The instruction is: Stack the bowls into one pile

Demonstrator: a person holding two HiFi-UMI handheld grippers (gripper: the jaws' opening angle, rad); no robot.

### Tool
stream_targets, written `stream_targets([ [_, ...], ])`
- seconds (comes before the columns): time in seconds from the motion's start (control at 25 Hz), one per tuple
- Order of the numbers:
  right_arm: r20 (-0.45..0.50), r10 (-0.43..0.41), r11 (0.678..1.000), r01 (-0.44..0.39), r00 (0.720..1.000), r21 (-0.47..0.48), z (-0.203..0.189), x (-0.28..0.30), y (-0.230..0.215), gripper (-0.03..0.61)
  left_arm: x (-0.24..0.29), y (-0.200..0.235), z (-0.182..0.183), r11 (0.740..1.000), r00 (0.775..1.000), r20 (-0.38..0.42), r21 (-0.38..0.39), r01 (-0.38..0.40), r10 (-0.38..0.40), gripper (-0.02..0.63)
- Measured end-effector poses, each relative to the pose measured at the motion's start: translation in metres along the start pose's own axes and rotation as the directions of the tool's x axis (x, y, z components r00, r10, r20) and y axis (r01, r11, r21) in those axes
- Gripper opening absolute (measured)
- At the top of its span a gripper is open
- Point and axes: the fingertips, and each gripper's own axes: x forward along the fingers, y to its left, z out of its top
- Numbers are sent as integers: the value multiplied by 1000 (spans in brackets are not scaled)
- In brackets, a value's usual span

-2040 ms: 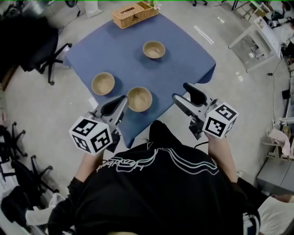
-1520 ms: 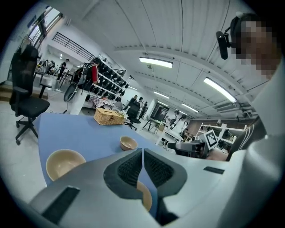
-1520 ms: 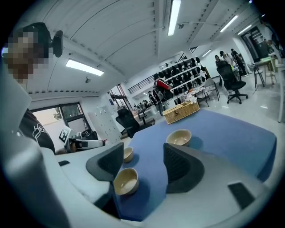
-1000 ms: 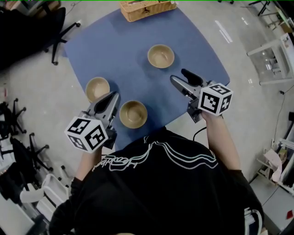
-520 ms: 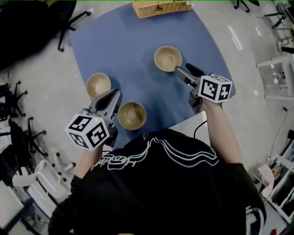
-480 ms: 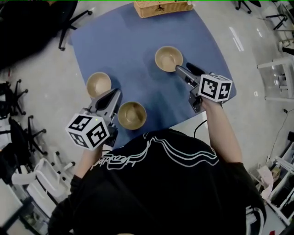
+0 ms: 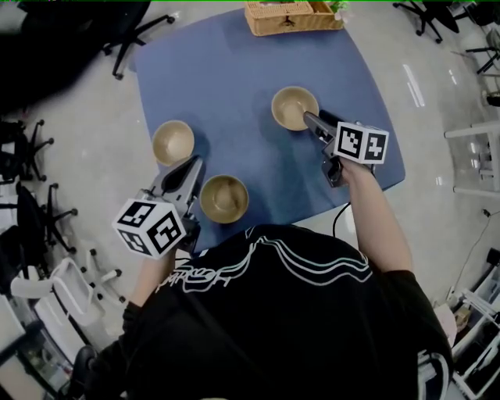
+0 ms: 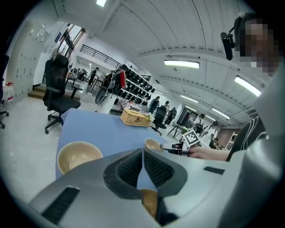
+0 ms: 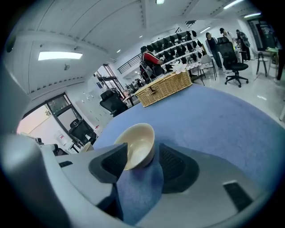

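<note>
Nearest the wicker basket (image 7: pixel 293 16) in the head view, the far bowl (image 7: pixel 294 107) sits on the blue bench (image 7: pixel 234 70). The right gripper (image 7: pixel 310 121) has its tips at that bowl's rim, on the side away from the basket. This is probably the first bowl to be carried, since the pile must be built from three separate ones. Farther from the basket lies the side bowl (image 7: pixel 173 141), and farthest of all the near bowl (image 7: pixel 223 198). All three stand apart, none nested. The left gripper (image 7: pixel 194 164) hangs between those two, touching neither, likely waiting its turn.

From the left gripper view, its fingers (image 8: pixel 129 169) are clenched tip to tip with nothing between them. The basket (image 8: pixel 136 117) stands at the bench's far end. The side bowl (image 8: pixel 79 156) lies well short of the basket, off to one side of the fingers. The near bowl (image 8: pixel 149 202) peeks out just under them. The far bowl (image 8: pixel 152 144) shows closer to the basket, with the right gripper (image 8: pixel 171 147) at it.

From the right gripper view, the far bowl (image 9: pixel 138 142) stands at the fingertips, the basket (image 9: pixel 164 88) beyond it. One of the fingers (image 9: pixel 113 162) reaches across the bowl's hollow and the other sits outside its wall, so the wall lies between them. The fingers have just been closing, yet bare cloth shows in the gap, and I judge them not yet pinching. Straddling the wall suits lifting the bowl and lowering it into another.
</note>
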Motion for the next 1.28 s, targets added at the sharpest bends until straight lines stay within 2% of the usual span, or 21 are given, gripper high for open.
stream_targets([
  [0.24,-15,-16,1000,16,1000,3,2,7,-5,189,-2,6,-5,1000,1000,28,-24,-13,13,32],
  [0.36,-14,-40,999,40,999,21,0,9,-7,124,-4,10,-9,999,999,48,-39,-12,14,33],
  [0.6,-11,-50,998,50,999,22,0,11,-6,98,-7,20,-15,997,997,72,-67,-24,29,33],
  [0.92,8,-69,995,68,998,79,0,14,-10,57,-6,39,-27,993,996,85,-117,-29,39,32],
  [1.28,20,-94,994,93,995,66,2,15,-5,41,-12,53,-39,989,995,88,-144,-39,52,33],
])
